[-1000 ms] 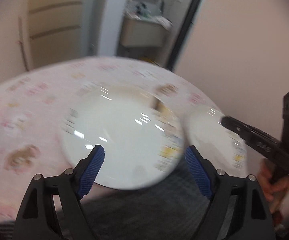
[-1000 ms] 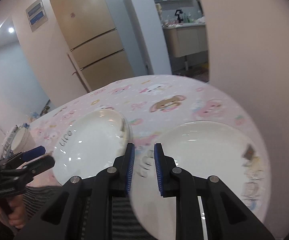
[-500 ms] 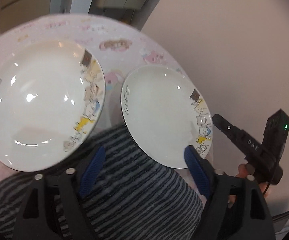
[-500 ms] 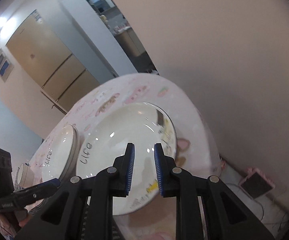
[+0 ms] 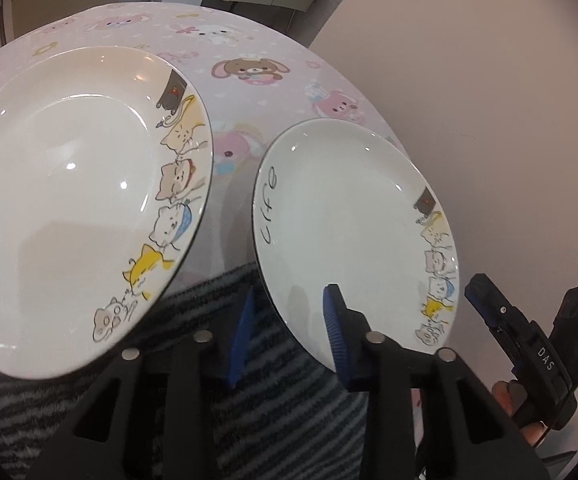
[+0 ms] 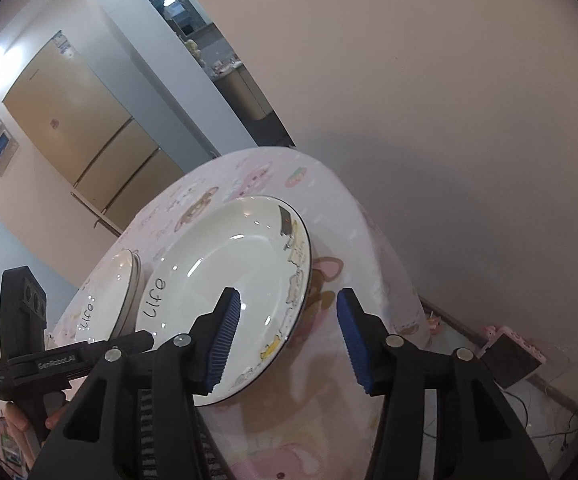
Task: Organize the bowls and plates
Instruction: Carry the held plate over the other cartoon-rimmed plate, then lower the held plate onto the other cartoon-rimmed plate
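Jaws closing around empty plate (image 5: 349, 216)

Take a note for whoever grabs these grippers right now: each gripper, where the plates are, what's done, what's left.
Left gripper: jaws closing, straddling the near rim of the right-hand plate, not clamped yet.
Right gripper: jaws opening around the same plate's rim, not gripping it.
Plates: the right-hand plate and left-hand plate lie side by side, apart, on the pink tablecloth.
Done: both plates are down on the table.
Left: probably stack one on the other. No bowls in view.
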A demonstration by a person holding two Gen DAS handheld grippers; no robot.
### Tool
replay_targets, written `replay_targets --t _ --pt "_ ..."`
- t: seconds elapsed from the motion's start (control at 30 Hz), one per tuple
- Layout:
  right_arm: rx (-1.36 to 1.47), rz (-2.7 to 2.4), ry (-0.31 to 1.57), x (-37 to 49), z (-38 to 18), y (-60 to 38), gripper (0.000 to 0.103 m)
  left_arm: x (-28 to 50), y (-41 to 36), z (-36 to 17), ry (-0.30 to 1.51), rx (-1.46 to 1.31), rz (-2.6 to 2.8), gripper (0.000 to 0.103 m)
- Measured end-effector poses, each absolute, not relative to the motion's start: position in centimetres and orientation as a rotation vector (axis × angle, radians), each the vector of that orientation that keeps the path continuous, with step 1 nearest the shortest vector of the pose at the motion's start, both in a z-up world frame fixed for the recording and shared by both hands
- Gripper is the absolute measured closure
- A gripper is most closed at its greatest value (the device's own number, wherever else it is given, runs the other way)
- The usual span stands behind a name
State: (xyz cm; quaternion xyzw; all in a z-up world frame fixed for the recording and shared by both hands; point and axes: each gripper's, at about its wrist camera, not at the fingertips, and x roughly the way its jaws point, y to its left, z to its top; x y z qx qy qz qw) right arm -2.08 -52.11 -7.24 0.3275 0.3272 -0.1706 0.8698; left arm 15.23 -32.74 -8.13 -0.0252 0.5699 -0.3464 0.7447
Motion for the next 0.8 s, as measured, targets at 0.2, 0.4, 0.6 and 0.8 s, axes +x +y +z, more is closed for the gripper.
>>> replay_targets --t 0.2,0.4,0.6,0.8 --pt "0.744 -0.316 0.699 -0.9 -9.0 -52.4 0.072 16.0 -32.1 -8.8 1.224 -0.125 -0.783 0.087" --pt "0.766 -0.322 0.671 0.1 -10.7 -52.0 0.082 15.8 -32.3 -9.0 1.180 -0.107 -0.765 0.091" --pt "0.612 -0.385 0.675 1.1 -10.0 -50.0 0.082 15.6 -32.6 -9.2 1.151 -0.094 -0.740 0.088" --pt "0.632 -0.412 0.659 0.9 -10.0 -49.8 0.083 14.9 -33.2 -8.8 1.111 -0.015 -0.753 0.088"
